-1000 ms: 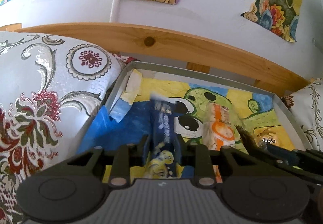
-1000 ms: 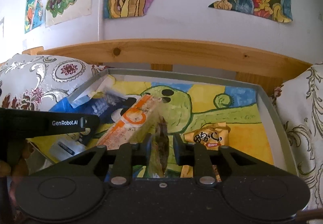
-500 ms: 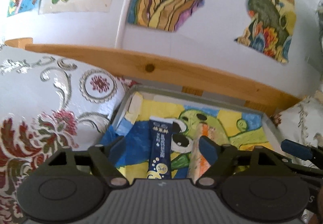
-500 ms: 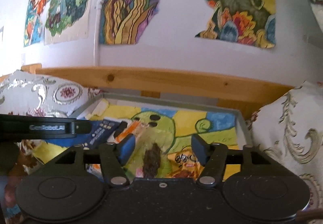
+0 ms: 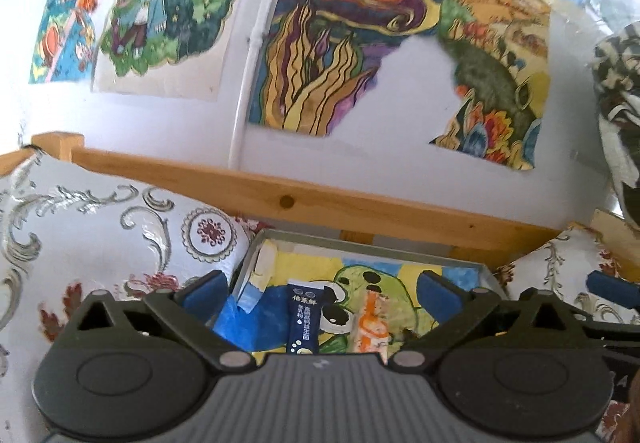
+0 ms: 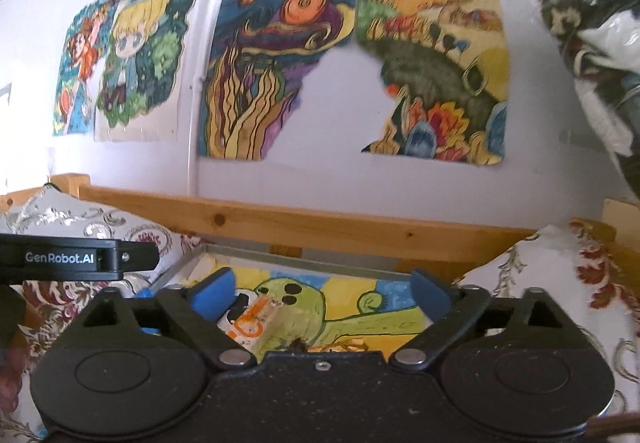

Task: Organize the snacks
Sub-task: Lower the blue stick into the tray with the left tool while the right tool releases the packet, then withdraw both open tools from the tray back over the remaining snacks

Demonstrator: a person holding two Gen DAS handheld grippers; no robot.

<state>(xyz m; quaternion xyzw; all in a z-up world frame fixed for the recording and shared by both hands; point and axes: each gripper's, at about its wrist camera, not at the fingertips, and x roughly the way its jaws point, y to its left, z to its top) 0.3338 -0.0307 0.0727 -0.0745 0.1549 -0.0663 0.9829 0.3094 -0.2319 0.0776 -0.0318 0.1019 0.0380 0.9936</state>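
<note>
White wall [image 5: 400, 115] fills the upper half of both views, papered with hand-coloured drawings [image 5: 320, 55], some torn at the edges. Below it a pine rail [image 5: 304, 203] runs left to right. Brocade cushions flank the scene: a large one at left [image 5: 100, 227], a smaller one at right [image 6: 560, 283].

Between the cushions sits a shallow grey tray [image 5: 360, 241], its floor lined with a painted sheet showing a green cartoon creature on yellow and blue.

Left tool [image 5: 320, 293]: blue-padded fingers [image 5: 204, 289] spread wide, nothing between them, held above the near end of the tray. Right tool [image 6: 324, 293]: likewise spread wide and empty, over the same tray.

Snacks lie flat in the tray:
- Dark blue sachet [image 5: 304, 319], long axis running near-to-far, printed top end pointing toward the rail; left of centre in the left wrist view.
- Orange-and-white packet [image 5: 370, 323] just beside it to the right, long axis roughly parallel, also pointing toward the rail. In the right wrist view it lies tilted, far end leaning right [image 6: 256, 323].
- Yellow-orange packet [image 6: 340, 345], only its top edge visible above the right tool body; orientation cannot be told.
- Small dark brown piece [image 6: 297, 343] beside it, mostly hidden.
</note>
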